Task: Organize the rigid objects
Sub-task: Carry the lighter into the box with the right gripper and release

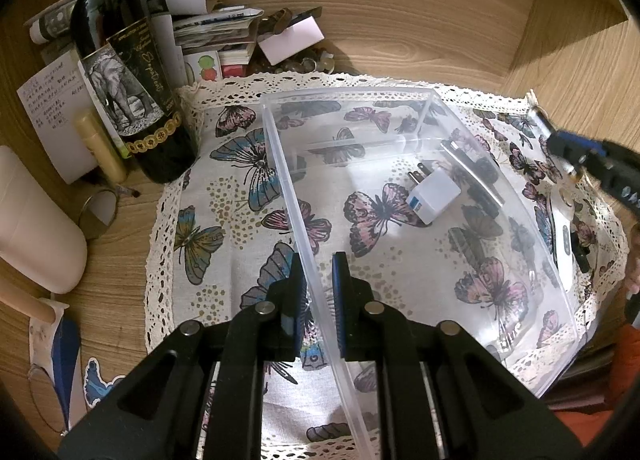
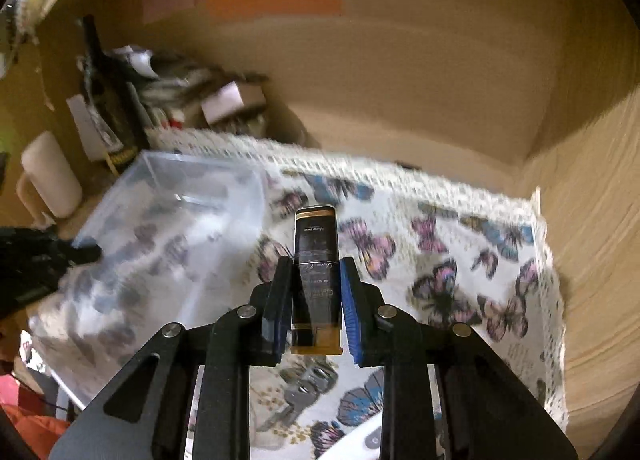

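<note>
Clear plastic bin point(image 1: 400, 188) sits on the butterfly cloth point(image 1: 224, 188); everything is placed from it. Left gripper point(image 1: 319, 300) is clenched on the bin's near-left wall, one pad inside, one outside. Inside the bin, toward its far right: a white plug adapter point(image 1: 434, 196) lying flat. Right gripper point(image 2: 314, 300) is off the bin's right side, above the cloth, pads grasping a dark, gold-edged flat case point(image 2: 316, 268) held lengthwise. Keys point(image 2: 304, 384) lie on the cloth under it. Wine bottle point(image 1: 132, 100) stands upright beyond the bin's left corner.
</note>
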`<state>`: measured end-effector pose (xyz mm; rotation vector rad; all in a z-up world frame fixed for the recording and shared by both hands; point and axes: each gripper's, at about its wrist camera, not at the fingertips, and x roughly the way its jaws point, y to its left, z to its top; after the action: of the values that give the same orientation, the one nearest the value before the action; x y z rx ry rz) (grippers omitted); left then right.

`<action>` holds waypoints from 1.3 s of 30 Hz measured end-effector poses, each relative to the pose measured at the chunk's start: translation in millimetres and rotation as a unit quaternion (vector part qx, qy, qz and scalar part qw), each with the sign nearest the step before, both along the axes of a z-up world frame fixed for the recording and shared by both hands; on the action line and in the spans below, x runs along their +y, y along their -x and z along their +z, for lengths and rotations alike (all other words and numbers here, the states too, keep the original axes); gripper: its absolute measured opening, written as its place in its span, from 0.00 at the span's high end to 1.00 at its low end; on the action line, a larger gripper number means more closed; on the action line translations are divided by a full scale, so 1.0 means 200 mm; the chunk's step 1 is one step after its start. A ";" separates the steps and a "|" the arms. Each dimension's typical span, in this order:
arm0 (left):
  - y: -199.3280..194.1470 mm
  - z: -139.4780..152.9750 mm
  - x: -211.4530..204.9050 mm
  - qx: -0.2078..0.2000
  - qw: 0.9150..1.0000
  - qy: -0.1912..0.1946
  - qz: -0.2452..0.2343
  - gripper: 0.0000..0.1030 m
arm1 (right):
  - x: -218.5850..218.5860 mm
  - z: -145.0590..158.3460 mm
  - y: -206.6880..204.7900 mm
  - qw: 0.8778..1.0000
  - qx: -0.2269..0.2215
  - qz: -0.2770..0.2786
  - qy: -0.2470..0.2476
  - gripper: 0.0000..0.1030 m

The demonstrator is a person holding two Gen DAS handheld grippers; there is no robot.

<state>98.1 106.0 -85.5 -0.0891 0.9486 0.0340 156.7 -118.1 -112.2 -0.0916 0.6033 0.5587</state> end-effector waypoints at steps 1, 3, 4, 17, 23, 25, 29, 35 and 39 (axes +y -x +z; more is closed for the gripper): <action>0.00 0.00 0.01 0.000 1.000 0.000 0.000 0.88 | 0.01 0.03 0.01 1.000 -0.007 0.004 -0.006 0.79; 0.00 0.00 0.01 0.000 1.000 0.000 -0.001 0.88 | 0.02 0.08 0.04 1.000 -0.021 0.013 -0.013 0.79; 0.00 0.00 0.01 0.000 1.000 0.001 -0.001 0.88 | 0.04 0.09 0.04 0.999 -0.026 0.017 -0.015 0.79; 0.00 0.00 0.02 -0.003 1.000 0.005 -0.002 0.88 | 0.32 0.08 0.11 0.995 -0.023 0.100 -0.011 0.79; 0.00 0.00 0.02 -0.005 1.000 0.007 -0.003 0.88 | 0.44 0.02 0.11 0.991 -0.006 0.132 0.012 0.79; 0.00 0.00 0.02 -0.005 1.000 0.006 -0.004 0.88 | 0.47 0.00 0.12 0.990 -0.001 0.138 0.024 0.79; 0.00 0.00 0.02 -0.004 1.000 0.006 -0.006 0.88 | 0.53 -0.05 0.10 0.987 0.016 0.152 0.045 0.79; 0.00 0.00 0.02 -0.005 1.000 0.008 -0.006 0.87 | 0.59 -0.11 0.07 0.985 0.035 0.157 0.061 0.79; 0.00 0.00 0.02 -0.007 1.000 0.011 -0.005 0.87 | 0.60 -0.12 0.06 0.984 0.046 0.159 0.060 0.79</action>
<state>97.7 111.0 -85.7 -0.1043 0.9358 0.0141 145.4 1.1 -135.9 -0.2810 0.7191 0.8388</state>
